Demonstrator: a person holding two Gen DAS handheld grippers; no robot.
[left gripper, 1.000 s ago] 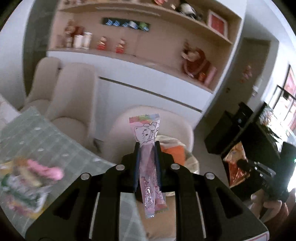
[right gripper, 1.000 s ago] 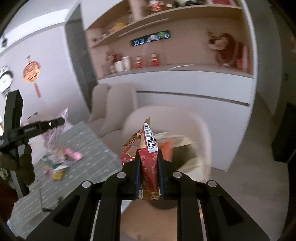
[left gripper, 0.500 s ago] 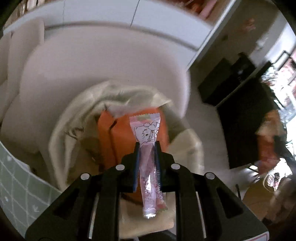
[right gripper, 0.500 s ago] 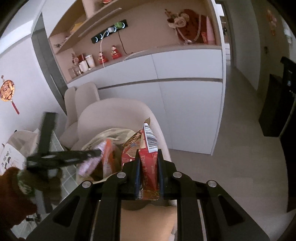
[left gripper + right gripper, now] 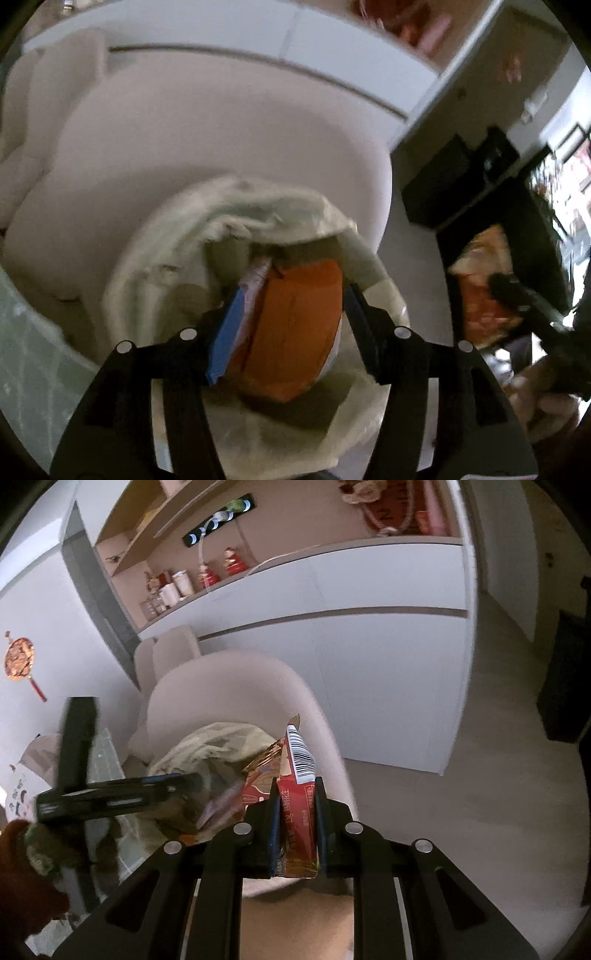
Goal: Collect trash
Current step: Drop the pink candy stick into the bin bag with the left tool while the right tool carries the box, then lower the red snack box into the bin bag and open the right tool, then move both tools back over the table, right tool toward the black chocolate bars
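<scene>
The long pink plastic candy wrapper (image 5: 253,282) lies at the mouth of the crumpled cream trash bag (image 5: 258,206), sliding along the blue pad at ten o'clock of the orange packet (image 5: 295,332) already inside. The left gripper (image 5: 286,301) hangs wide open over the bag, gripping nothing. Blur makes it hard to say whether the wrapper is fully free of that pad; if it clings, it could ride out and drop on the pale rounded chair (image 5: 221,129). At three o'clock, the right gripper (image 5: 295,805) is clamped on the red foil snack packet with a barcode (image 5: 299,775). Crowding the bag mouth risks a clash of tools, or a drop past the rim.
</scene>
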